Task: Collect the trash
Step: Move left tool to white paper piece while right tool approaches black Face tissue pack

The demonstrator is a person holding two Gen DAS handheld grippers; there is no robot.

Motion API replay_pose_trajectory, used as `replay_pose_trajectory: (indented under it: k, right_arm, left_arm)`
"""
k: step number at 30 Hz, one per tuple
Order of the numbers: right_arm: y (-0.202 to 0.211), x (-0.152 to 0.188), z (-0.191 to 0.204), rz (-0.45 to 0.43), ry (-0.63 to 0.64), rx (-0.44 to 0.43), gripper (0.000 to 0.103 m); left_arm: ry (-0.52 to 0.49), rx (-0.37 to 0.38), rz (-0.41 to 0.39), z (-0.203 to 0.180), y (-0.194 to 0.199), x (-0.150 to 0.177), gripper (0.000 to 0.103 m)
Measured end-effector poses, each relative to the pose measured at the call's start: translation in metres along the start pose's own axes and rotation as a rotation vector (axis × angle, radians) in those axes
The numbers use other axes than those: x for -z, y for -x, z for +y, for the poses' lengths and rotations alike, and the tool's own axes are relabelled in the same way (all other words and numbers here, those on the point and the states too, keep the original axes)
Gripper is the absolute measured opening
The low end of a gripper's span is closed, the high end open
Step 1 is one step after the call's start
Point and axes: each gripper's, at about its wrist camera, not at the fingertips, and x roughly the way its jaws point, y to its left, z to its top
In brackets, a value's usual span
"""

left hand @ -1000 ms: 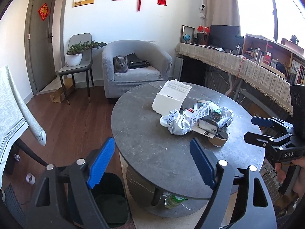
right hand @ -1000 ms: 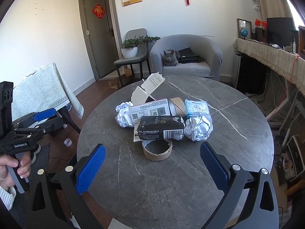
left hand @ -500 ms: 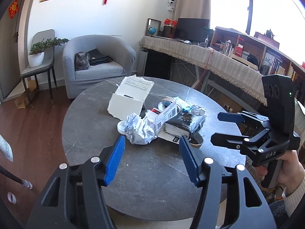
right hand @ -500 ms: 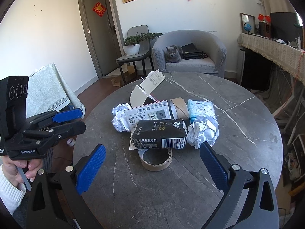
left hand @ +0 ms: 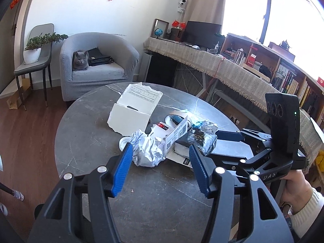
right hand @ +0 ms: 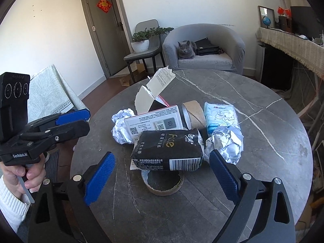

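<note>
From the left wrist view, the left gripper [left hand: 161, 169] hangs spread wide and empty above the round table [left hand: 85, 133], a crumpled paper ball [left hand: 147, 151] just beyond its fingers. From the right wrist view, the right gripper [right hand: 162, 178] is likewise agape, grasping nothing, with the black packet [right hand: 168, 149] lying over a tape roll [right hand: 163, 183] between its fingers, mid-table.

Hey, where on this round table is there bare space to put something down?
The grey marble table is bare along its right side past the crumpled foil ball, at the near edge in front of the cardboard tape ring, and behind the torn white box. The centre, around the black paper pack, is crowded.
</note>
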Motion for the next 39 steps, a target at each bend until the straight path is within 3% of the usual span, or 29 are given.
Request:
replay_pose_trajectory:
  k: [2,6,19,21,22,25,27,28,32,39]
  right_arm:
    - [-0.003,-0.001,-0.001,0.001,-0.003,-0.014,0.095]
    - [-0.014,-0.005,0.003,0.031,0.023,-0.01,0.08]
    - [-0.019,-0.014,-0.009,0.031,0.009,-0.043,0.062]
    - [-0.017,-0.015,-0.013,0.031,0.004,-0.062,0.044]
    - [-0.015,-0.016,-0.015,0.034,0.001,-0.066,0.043]
    - [-0.018,-0.013,-0.014,0.075,0.022,-0.068,0.044]
    - [-0.018,-0.011,-0.011,0.067,0.033,-0.071,0.07]
    - [-0.017,-0.011,-0.009,0.061,0.047,-0.076,0.073]
    - [-0.016,-0.014,-0.004,0.045,0.07,-0.07,0.08]
    - [-0.028,-0.011,0.016,0.07,0.159,-0.04,0.081]
  left_arm:
    - [-0.009,0.001,0.006,-0.001,-0.004,0.0,0.06]
    - [-0.014,0.02,0.014,0.0,-0.011,-0.003,0.06]
    - [-0.049,0.052,0.04,0.001,-0.035,-0.009,0.06]
    - [-0.057,0.052,0.043,-0.001,-0.039,-0.009,0.06]
    - [-0.059,0.051,0.046,-0.002,-0.041,-0.009,0.06]
    - [-0.059,0.046,0.054,-0.001,-0.048,-0.011,0.06]
    - [-0.05,0.051,0.053,0.002,-0.05,-0.012,0.06]
    - [-0.044,0.055,0.051,0.003,-0.051,-0.013,0.06]
    - [-0.011,0.061,0.04,0.008,-0.054,-0.02,0.06]
    - [-0.002,0.066,0.029,0.013,-0.051,-0.026,0.061]
